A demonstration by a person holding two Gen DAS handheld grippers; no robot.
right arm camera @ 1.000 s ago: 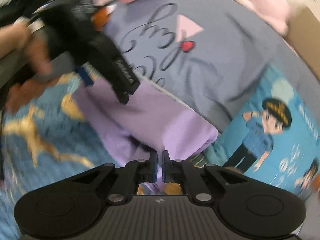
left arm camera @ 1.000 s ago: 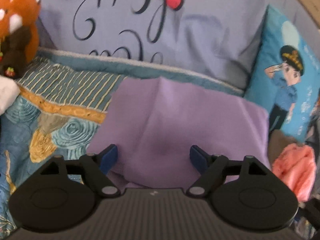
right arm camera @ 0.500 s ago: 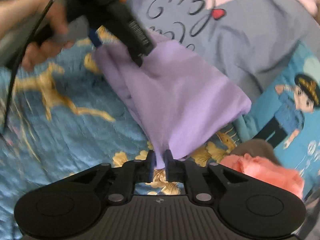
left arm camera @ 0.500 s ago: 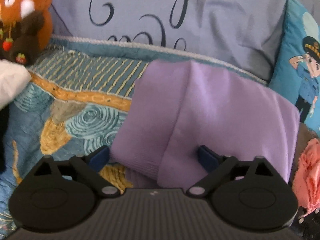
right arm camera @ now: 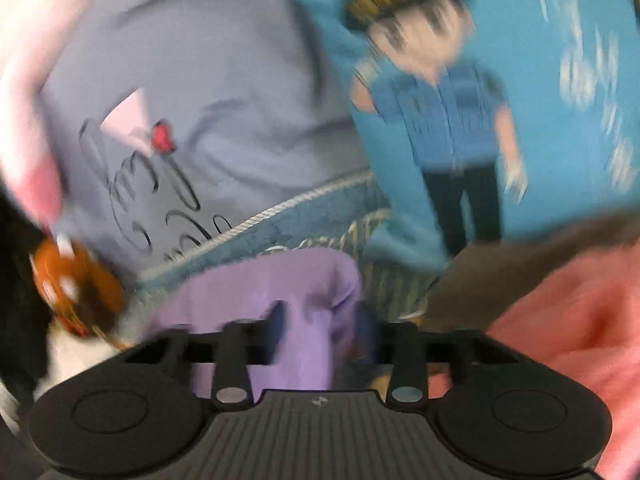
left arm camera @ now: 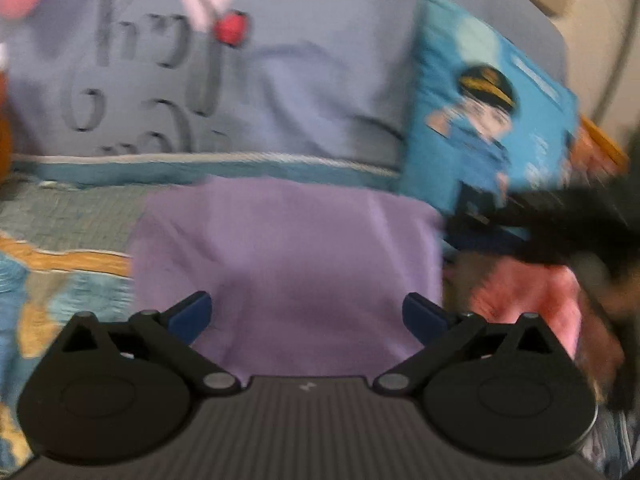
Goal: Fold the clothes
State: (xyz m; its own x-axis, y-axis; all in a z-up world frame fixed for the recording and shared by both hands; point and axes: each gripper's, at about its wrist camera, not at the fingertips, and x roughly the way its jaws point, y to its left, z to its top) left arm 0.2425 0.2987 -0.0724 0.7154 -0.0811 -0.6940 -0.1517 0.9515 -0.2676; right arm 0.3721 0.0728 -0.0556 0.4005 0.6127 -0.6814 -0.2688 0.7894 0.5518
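Folded purple garment (left arm camera: 284, 264) lies flat on patterned bedspread (left arm camera: 64, 216), below grey lettered pillow (left arm camera: 280, 92) and beside blue cartoon-officer cushion (left arm camera: 488, 120); left gripper (left arm camera: 306, 316) spread wide, blue fingertips (left arm camera: 192, 314) over garment's near edge, gripping nothing; right gripper (right arm camera: 320, 328) blurred, fingers parted around garment's corner; coral-pink cloth (right arm camera: 568, 328) heaped at right; orange plush toy (right arm camera: 76, 292) at left.
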